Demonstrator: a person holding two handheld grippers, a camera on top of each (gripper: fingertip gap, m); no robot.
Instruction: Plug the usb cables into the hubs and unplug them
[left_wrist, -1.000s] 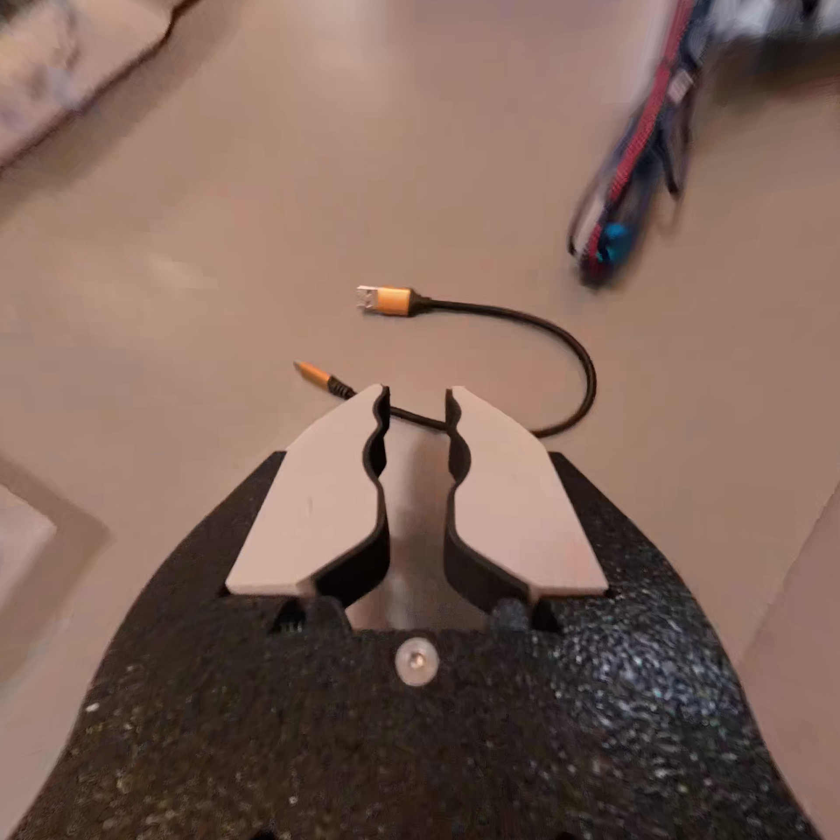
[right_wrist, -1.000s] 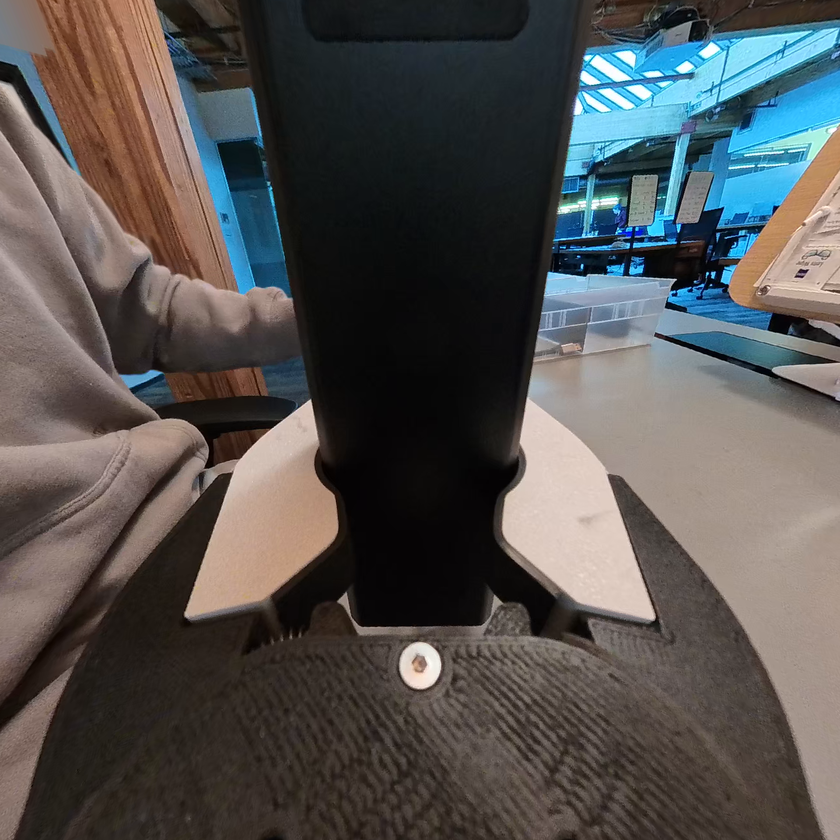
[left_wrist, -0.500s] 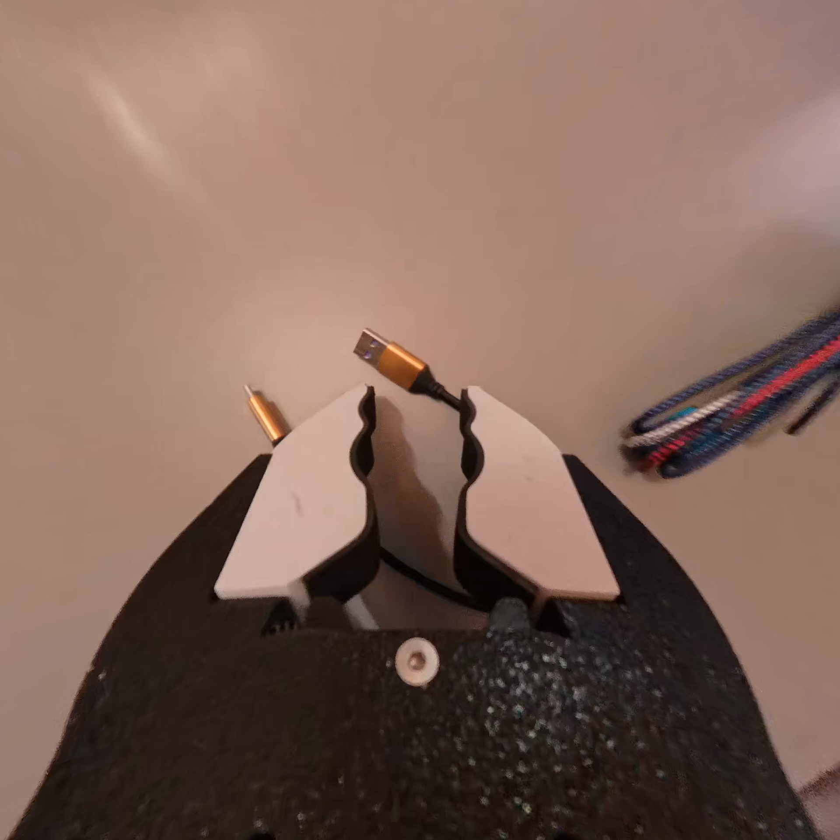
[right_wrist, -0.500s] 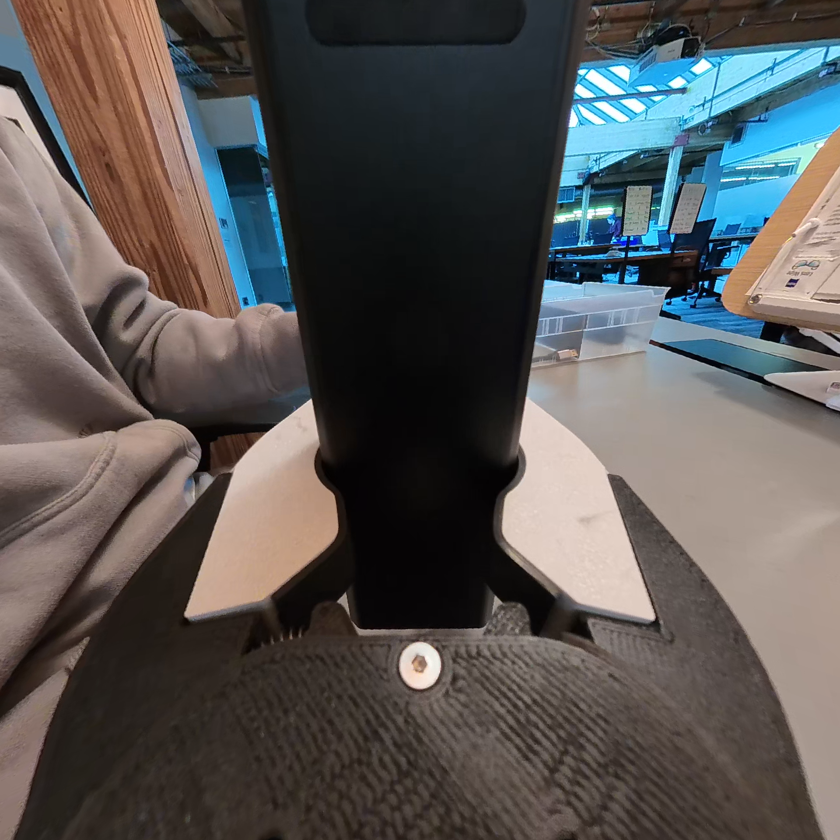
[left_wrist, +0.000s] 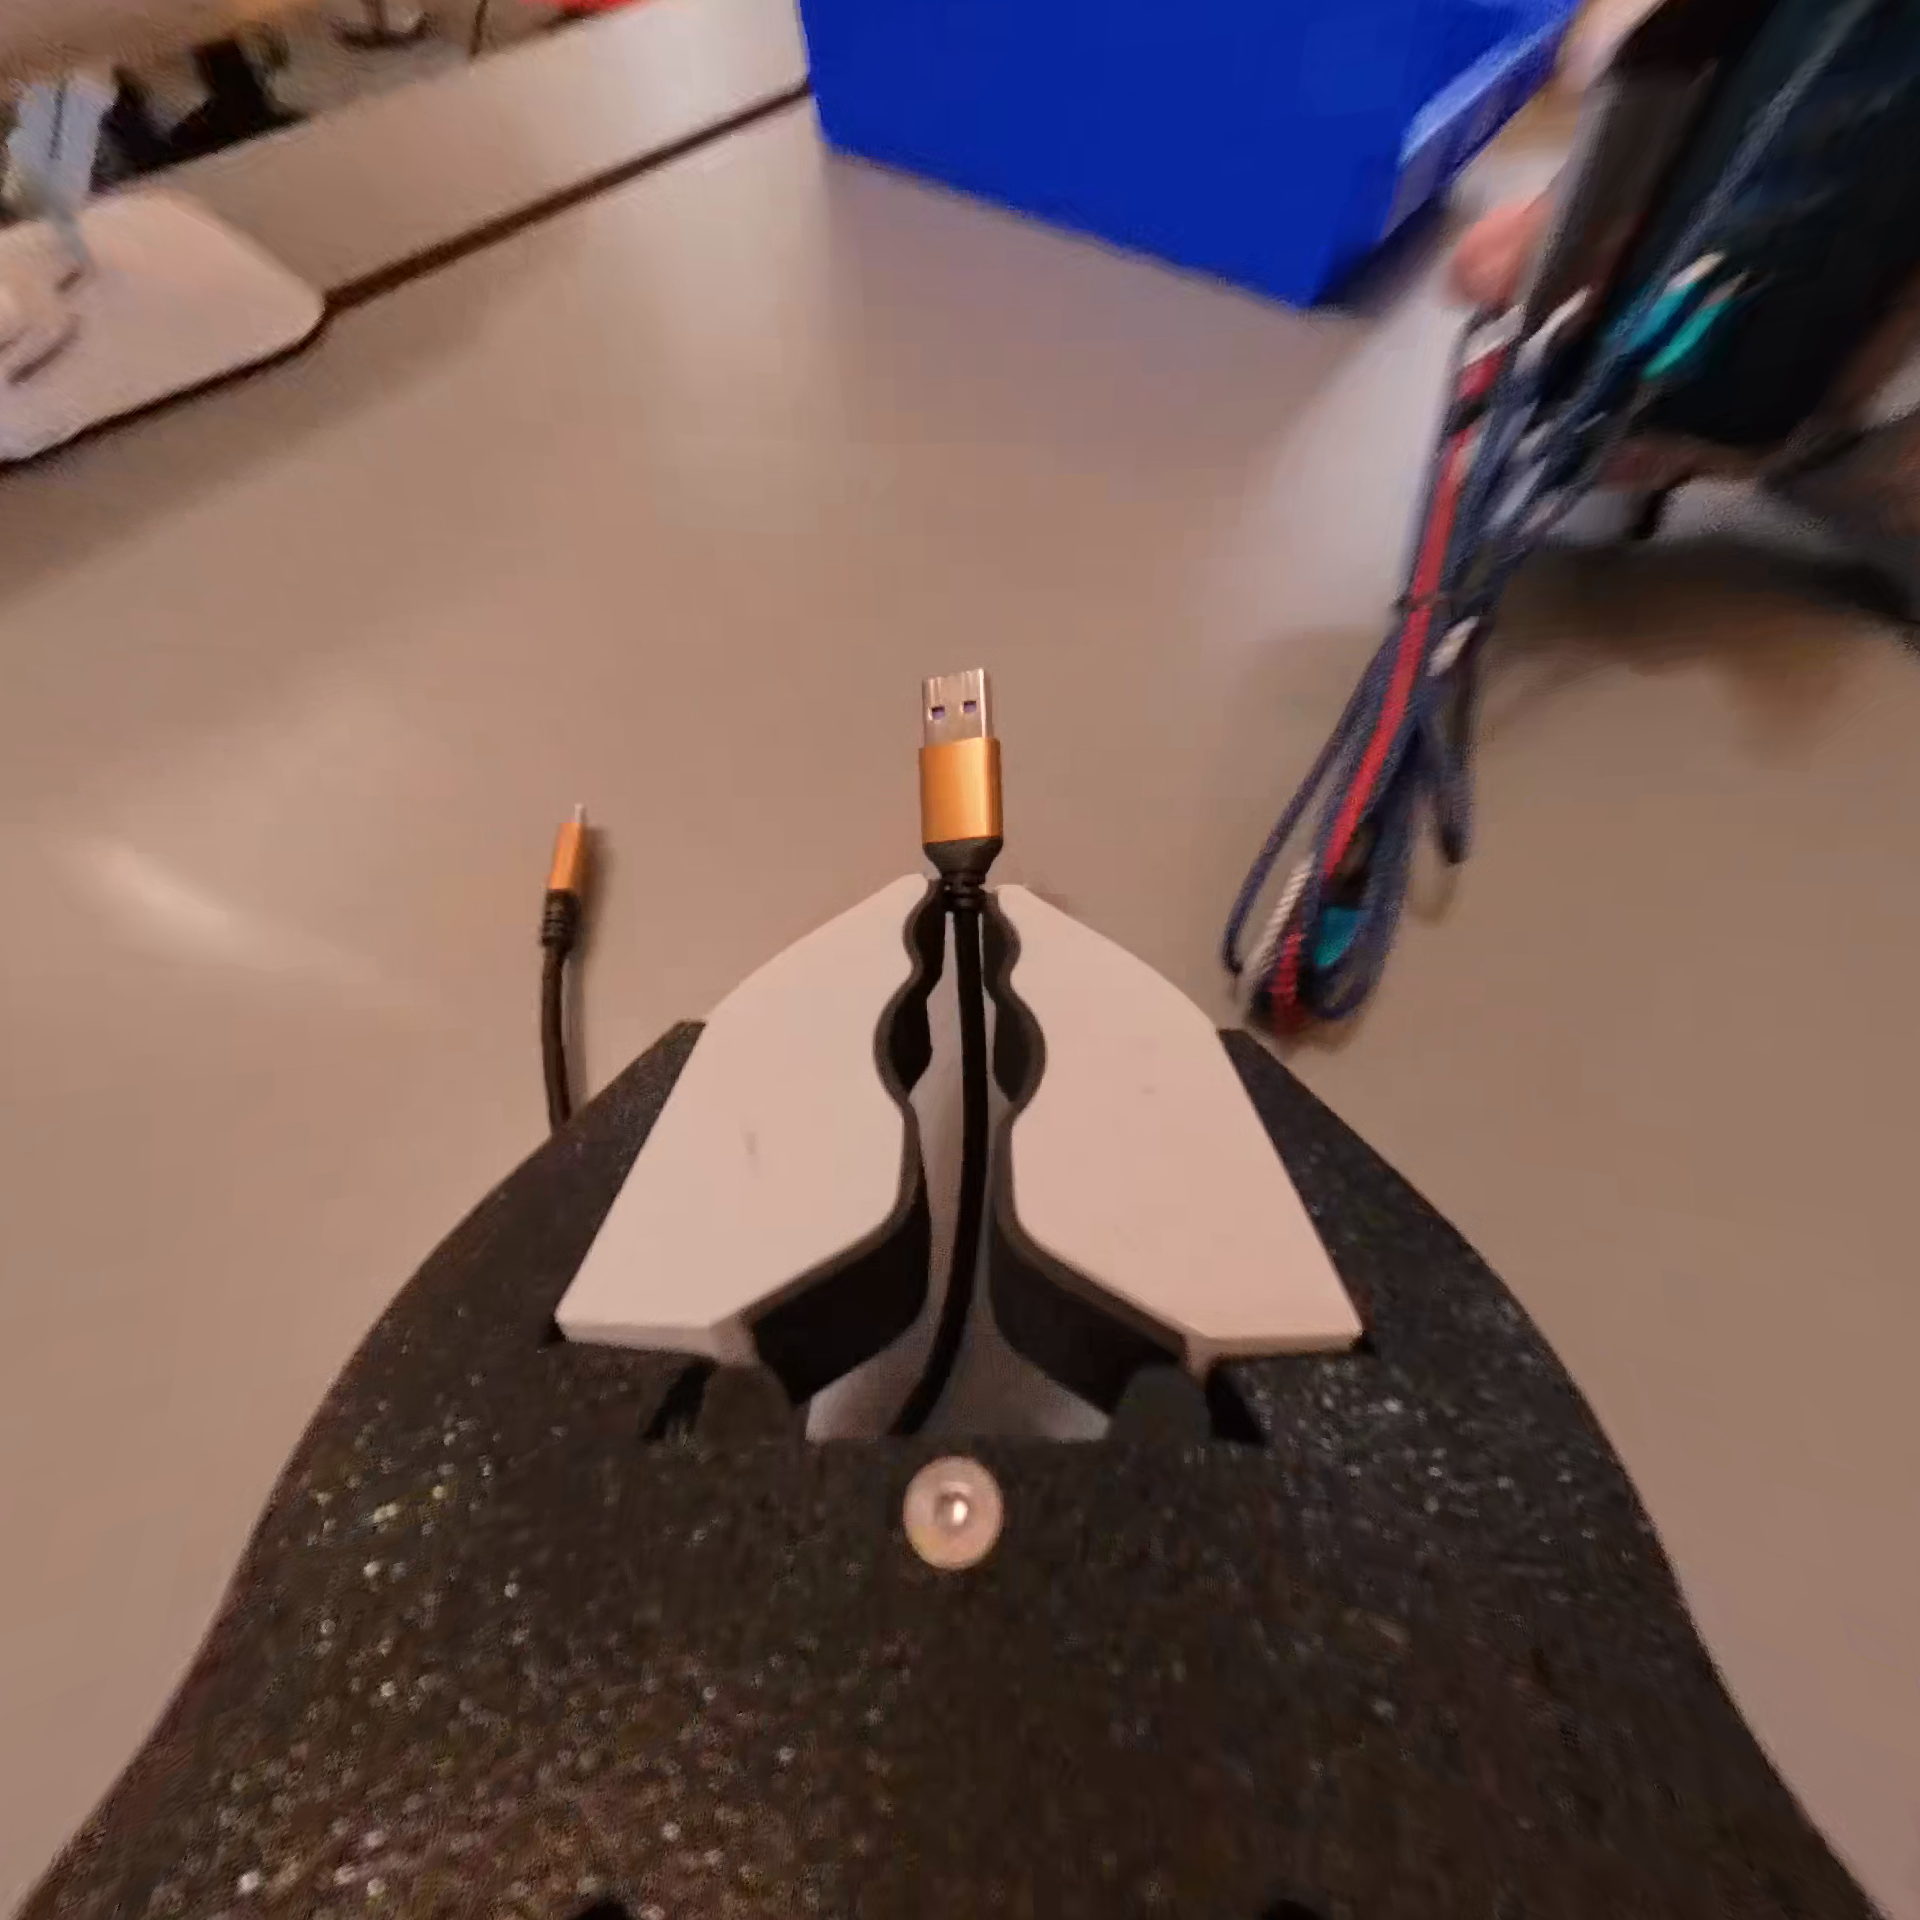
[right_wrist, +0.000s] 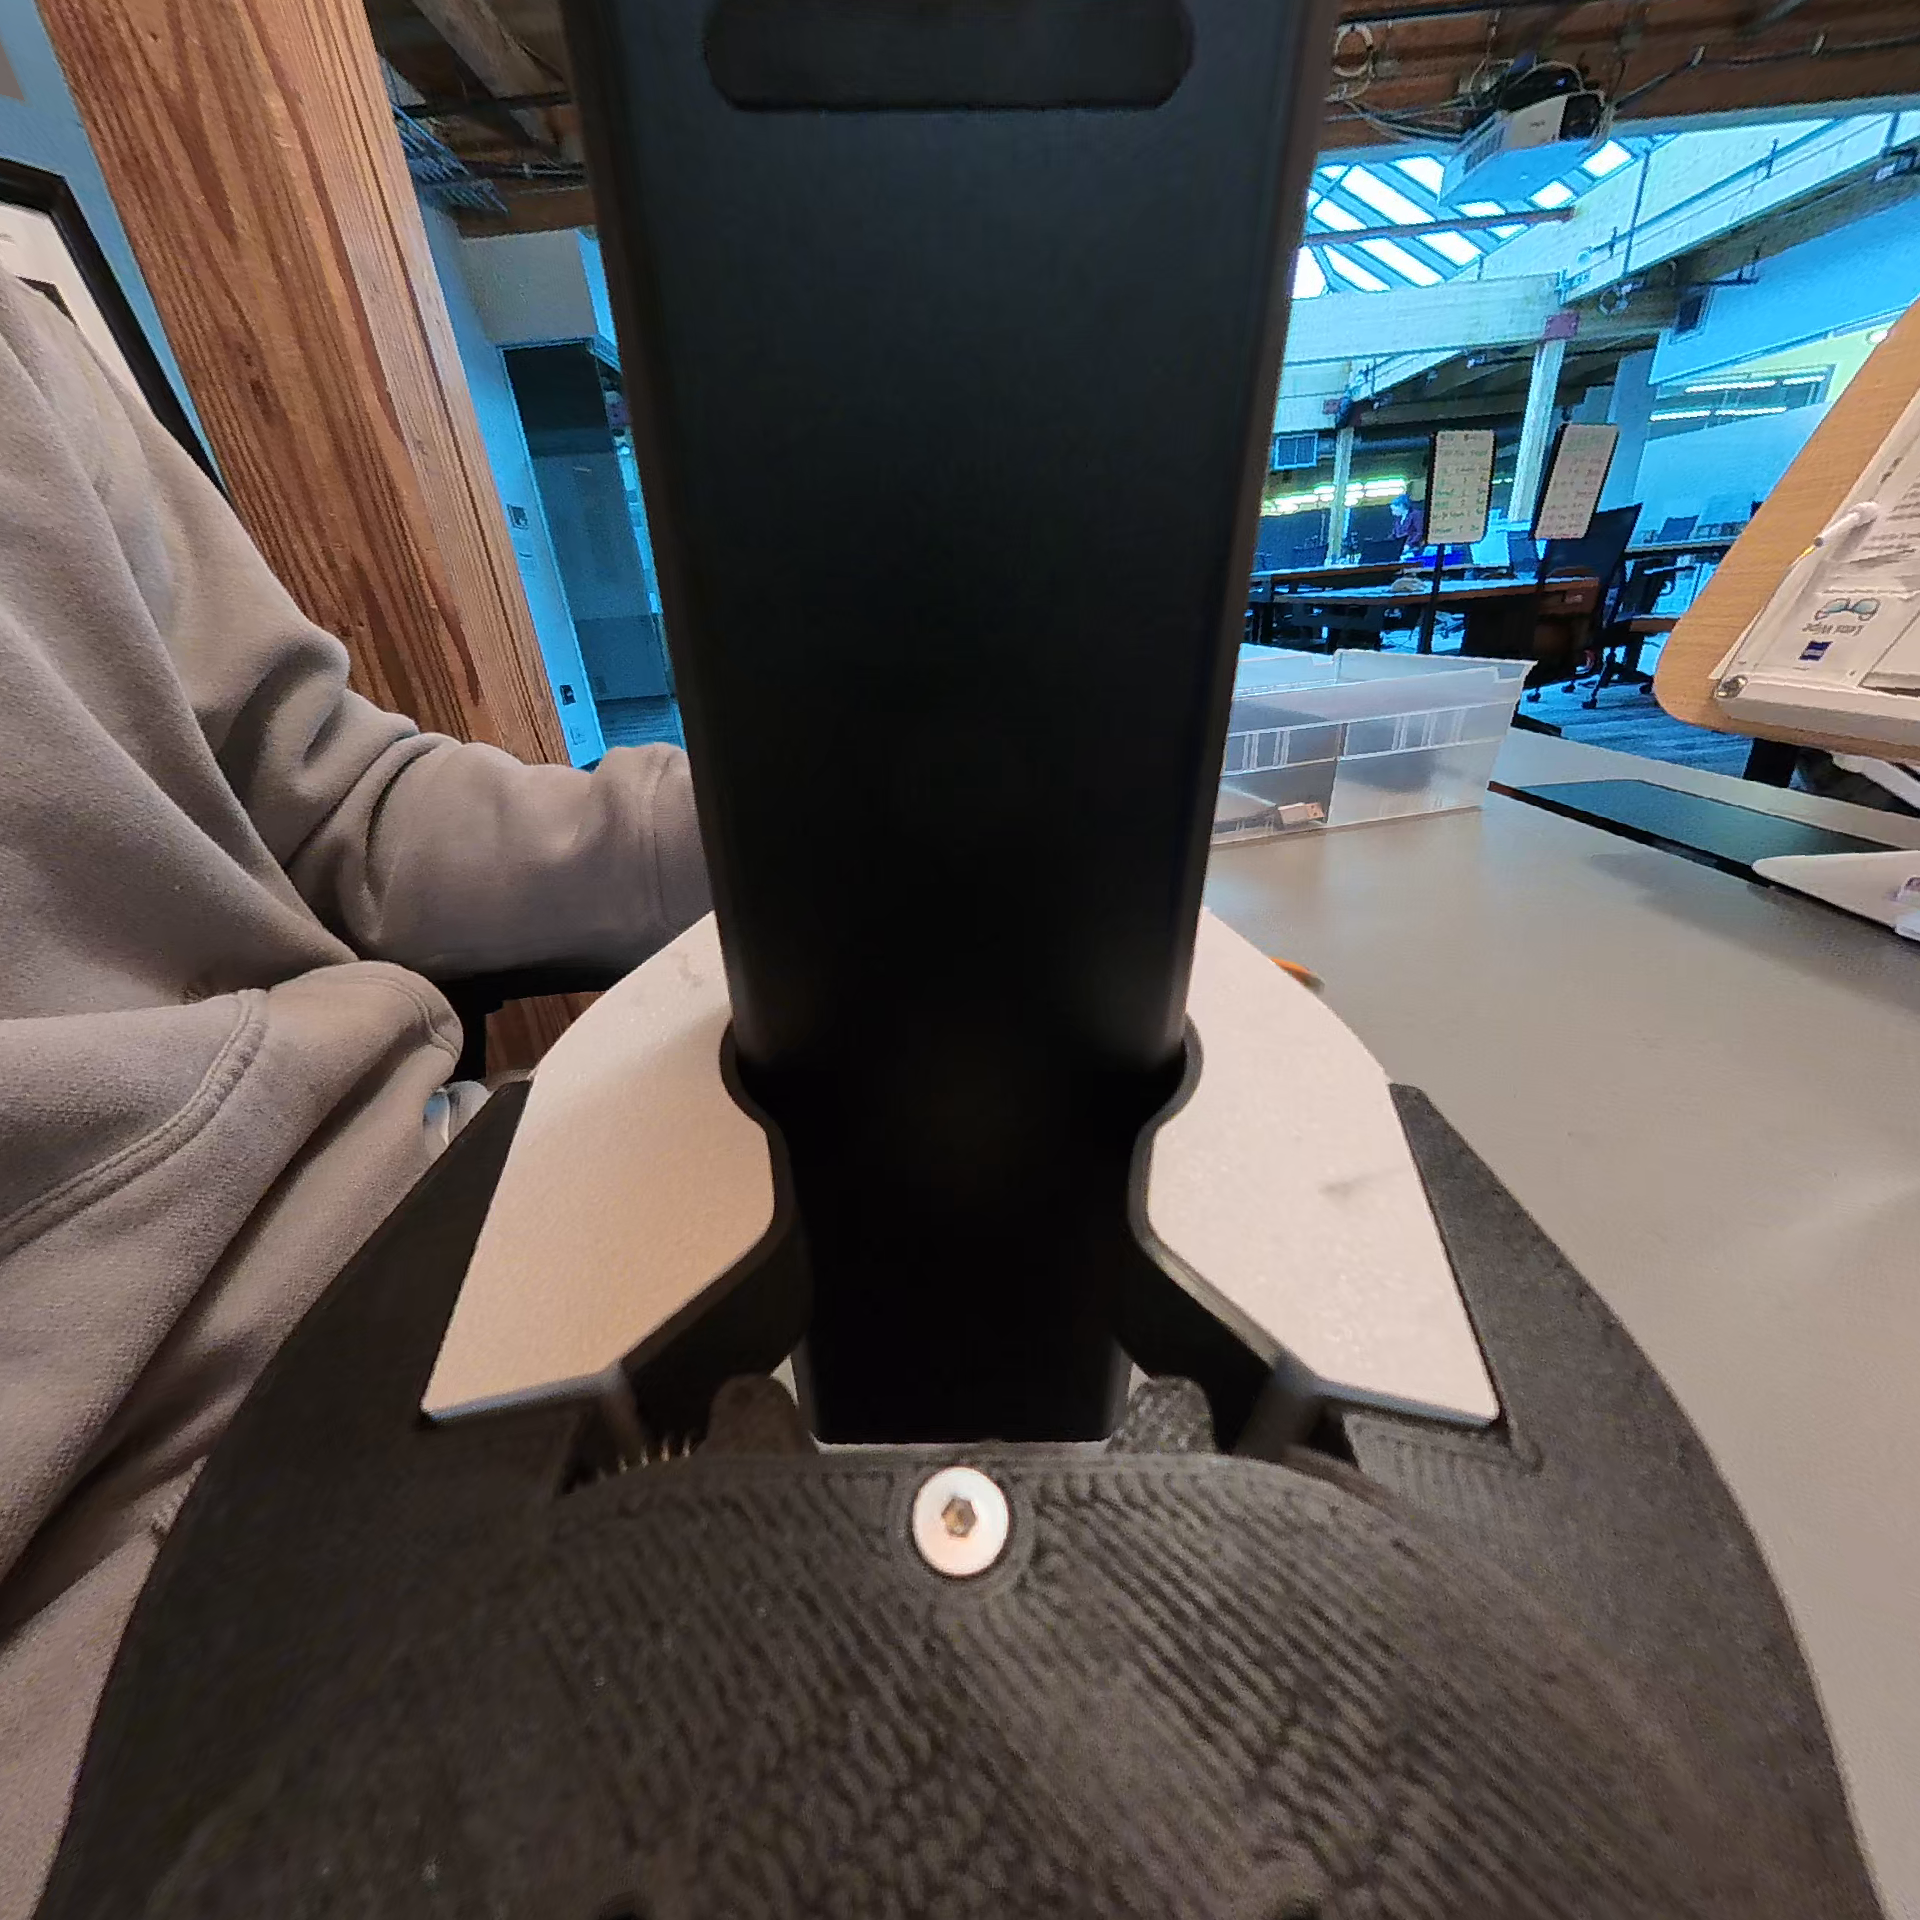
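Observation:
My left gripper (left_wrist: 961, 883) is shut on a black cable (left_wrist: 966, 1091) just behind its orange USB-A plug (left_wrist: 958, 774). The plug sticks straight out past the fingertips, above the tan table (left_wrist: 623, 582). The cable's small orange plug (left_wrist: 568, 857) lies on the table to the left. My right gripper (right_wrist: 956, 997) is shut on a long black hub (right_wrist: 956, 623) that stands upright and fills the middle of the right wrist view. The hub's ports are not visible.
A bundle of braided red and blue cables (left_wrist: 1382, 810) trails on the right from a blurred dark object (left_wrist: 1766, 208). A blue box (left_wrist: 1143, 125) stands at the back, a white pad (left_wrist: 135, 312) far left. A grey sleeve (right_wrist: 208, 831), a wooden post (right_wrist: 312, 416) and a clear bin (right_wrist: 1371, 727) show in the right wrist view.
My left gripper has closed on the cable behind the USB-A plug and tilted up, so the blue box and back of the table came into view. The right gripper still holds the hub.

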